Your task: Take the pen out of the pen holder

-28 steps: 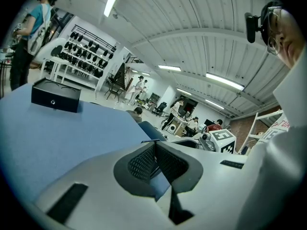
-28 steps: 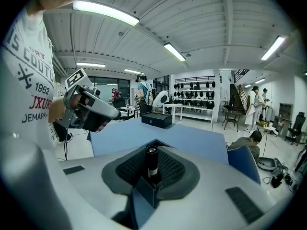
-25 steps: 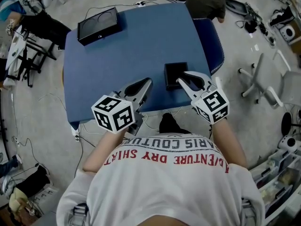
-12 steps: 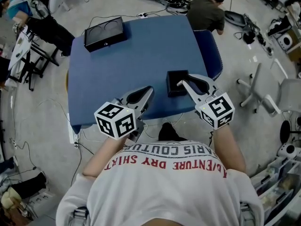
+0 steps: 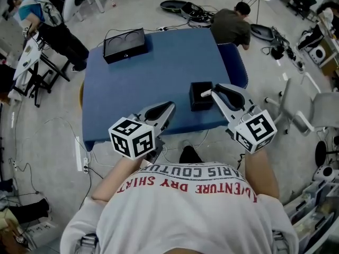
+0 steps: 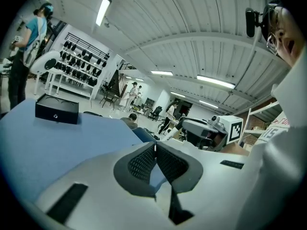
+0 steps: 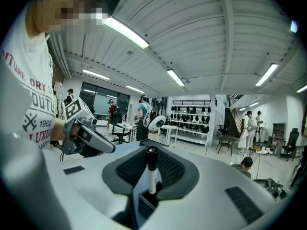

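Right: our right tool clamps the white pen, lower end in the black pen holder on blue bench | Left: our left tool closed, empty

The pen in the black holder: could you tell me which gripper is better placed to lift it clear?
Right. The right gripper is shut on the pen, directly over the pen holder. The left gripper is shut on nothing, off to the holder's side.
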`<state>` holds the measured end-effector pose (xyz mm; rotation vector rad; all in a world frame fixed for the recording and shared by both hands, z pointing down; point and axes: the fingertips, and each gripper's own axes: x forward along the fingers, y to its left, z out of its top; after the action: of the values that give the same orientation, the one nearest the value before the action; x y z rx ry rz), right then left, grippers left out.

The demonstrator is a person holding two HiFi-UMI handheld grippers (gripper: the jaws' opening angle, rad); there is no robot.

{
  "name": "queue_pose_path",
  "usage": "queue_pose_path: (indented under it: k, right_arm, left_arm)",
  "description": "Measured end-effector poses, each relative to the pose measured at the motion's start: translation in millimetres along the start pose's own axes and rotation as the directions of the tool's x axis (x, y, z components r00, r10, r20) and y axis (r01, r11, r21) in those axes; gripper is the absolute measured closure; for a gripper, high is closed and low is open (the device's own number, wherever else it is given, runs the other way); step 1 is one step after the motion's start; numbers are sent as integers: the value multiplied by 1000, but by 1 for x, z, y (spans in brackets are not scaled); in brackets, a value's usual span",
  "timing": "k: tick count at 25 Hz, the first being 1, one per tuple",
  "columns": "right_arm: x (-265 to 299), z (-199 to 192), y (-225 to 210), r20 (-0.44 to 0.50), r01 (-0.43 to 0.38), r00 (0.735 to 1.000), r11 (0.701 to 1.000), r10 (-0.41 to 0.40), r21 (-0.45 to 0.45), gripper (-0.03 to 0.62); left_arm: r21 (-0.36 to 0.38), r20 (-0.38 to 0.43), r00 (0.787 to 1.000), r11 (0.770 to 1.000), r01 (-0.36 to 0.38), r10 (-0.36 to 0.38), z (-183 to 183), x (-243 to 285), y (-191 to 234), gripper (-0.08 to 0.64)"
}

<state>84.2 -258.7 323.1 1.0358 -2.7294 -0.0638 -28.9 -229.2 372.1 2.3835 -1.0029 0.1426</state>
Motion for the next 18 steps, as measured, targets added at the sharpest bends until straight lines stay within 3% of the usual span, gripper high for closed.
queue_pose_path:
  k: [7,18]
  right_arm:
    - [-35,18,30,51,3,999,1000,-3,-4,512]
    - [-73,-7,76,53,-22,998,996,17,90,512]
  left_arm:
    - [34,11,999,999,31,-32,-4,-18,-25,528]
    - [74,6,996,993,88,-89,-20,-35,-59,528]
